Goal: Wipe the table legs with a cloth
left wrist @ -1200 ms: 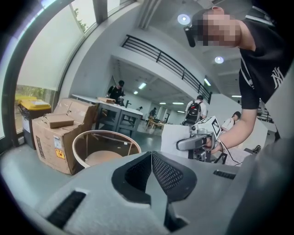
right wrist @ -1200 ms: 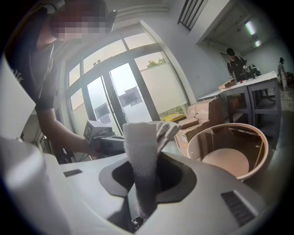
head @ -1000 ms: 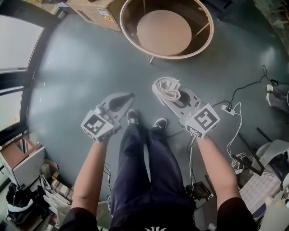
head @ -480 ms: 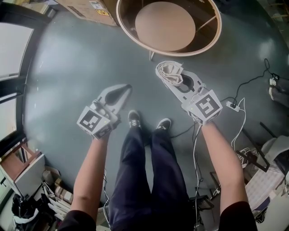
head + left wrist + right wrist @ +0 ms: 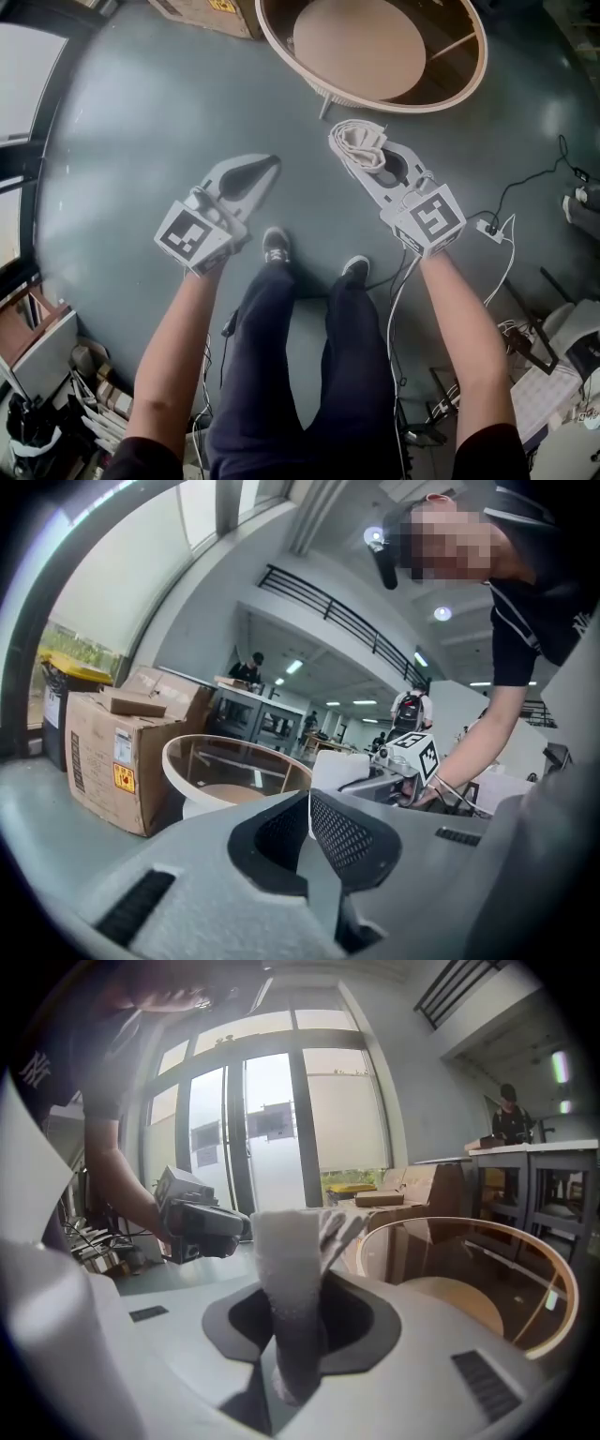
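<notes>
Head view: right tool (image 5: pixel 349 142) clamps the cloth (image 5: pixel 366 147), left tool (image 5: pixel 266 169) seemingly closed, empty.

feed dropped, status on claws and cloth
Left claw shut, empty. Right claw shut on cloth. Table ahead, legs not yet touched.

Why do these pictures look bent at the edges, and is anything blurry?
Head view: wide lens bows the floor; window glare at left. Left gripper view: dark round border, window washed out. Right gripper view: the cloth near the lens looks soft.
</notes>
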### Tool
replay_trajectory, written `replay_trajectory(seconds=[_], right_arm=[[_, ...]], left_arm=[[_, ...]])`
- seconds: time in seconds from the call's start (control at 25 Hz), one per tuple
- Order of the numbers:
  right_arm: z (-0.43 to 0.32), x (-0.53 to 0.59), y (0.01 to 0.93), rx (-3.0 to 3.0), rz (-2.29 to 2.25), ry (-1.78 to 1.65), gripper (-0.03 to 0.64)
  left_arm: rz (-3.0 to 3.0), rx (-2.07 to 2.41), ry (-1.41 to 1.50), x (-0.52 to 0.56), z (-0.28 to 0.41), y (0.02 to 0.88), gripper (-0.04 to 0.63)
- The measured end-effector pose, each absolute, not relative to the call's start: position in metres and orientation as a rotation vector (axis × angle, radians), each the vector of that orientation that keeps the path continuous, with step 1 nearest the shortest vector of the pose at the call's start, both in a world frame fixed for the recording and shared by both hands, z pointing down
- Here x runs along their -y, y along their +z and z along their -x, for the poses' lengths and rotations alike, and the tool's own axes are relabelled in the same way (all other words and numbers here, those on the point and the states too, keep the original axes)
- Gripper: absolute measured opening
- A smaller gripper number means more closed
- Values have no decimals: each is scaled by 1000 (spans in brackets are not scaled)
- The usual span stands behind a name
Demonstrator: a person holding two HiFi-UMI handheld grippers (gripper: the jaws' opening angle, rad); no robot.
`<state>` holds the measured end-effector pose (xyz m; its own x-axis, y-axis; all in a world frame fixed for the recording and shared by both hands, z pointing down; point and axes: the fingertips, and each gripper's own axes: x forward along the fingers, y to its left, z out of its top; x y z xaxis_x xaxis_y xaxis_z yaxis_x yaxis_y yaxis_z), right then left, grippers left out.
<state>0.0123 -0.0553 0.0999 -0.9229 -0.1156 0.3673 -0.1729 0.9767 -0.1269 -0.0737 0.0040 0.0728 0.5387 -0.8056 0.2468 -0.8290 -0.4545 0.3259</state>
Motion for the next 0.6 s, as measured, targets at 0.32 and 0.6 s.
replay_trajectory(seconds=[0.32, 0.6], right_arm=[[-32, 45, 147, 2771, -200, 207, 92], [-39, 61, 207, 2758, -161, 116, 92]], left_arm=[[-2414, 1465, 115, -19, 71, 115, 11], [-2507, 1503, 157, 2, 68, 156, 11]])
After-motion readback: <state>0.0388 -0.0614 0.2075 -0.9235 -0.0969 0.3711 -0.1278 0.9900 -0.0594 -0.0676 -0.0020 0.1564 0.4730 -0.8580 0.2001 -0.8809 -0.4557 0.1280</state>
